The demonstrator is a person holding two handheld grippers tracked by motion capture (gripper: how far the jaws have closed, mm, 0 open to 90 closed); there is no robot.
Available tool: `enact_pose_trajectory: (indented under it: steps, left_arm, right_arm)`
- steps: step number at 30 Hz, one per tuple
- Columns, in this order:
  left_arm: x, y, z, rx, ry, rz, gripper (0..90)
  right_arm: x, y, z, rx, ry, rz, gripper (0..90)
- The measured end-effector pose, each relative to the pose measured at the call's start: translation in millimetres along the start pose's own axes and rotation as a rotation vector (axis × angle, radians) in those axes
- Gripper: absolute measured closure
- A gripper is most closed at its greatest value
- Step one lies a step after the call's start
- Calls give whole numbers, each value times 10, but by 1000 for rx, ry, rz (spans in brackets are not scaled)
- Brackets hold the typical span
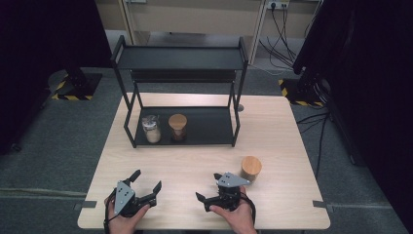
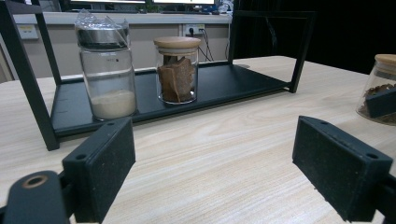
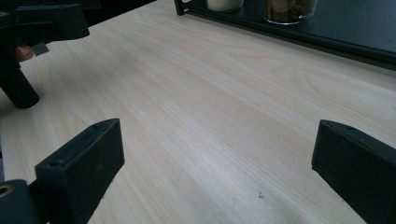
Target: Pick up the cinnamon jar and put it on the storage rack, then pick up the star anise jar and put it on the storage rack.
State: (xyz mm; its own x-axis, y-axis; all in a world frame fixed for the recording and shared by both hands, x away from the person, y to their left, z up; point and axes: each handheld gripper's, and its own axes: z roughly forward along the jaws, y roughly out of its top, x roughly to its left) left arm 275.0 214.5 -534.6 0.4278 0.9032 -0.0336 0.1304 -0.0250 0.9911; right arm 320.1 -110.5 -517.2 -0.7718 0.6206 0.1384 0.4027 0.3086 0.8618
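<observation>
A pale wooden table stands on grey carpet, with a black two-tier rack at its far side. The wooden-lidded jar sits near the right edge, just right of and beyond the right gripper. Both it and the left gripper rest with jaws spread, empty.

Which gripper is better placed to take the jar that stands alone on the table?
Probably the right gripper: the jar with the wooden lid stands just beside it, on its side. The left gripper is farther off. Both are open and hold nothing.
</observation>
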Motion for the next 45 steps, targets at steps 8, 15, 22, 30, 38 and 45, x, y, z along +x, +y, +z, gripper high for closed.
enact_pose_trajectory:
  steps: [8,15,22,30,38,45]
  left_arm:
    - [1,0,0,0,0,-1,127]
    - [1,0,1,-1,2,-3,127]
    - [0,0,1,0,4,-3,127]
    - [2,0,0,-2,3,-4,128]
    - [3,0,1,-1,6,-6,127]
    - [9,-1,-2,-2,2,-9,127]
  right_arm:
    - [-46,-51,-141,4,4,10,28]
    - [-93,-128,-314,3,-6,17,30]
    - [-130,-223,-503,-5,-28,37,30]
    - [-172,-322,-756,-35,-66,69,31]
    - [-208,-345,-911,-63,-92,85,31]
    - [-247,-366,-1071,-86,-149,94,31]
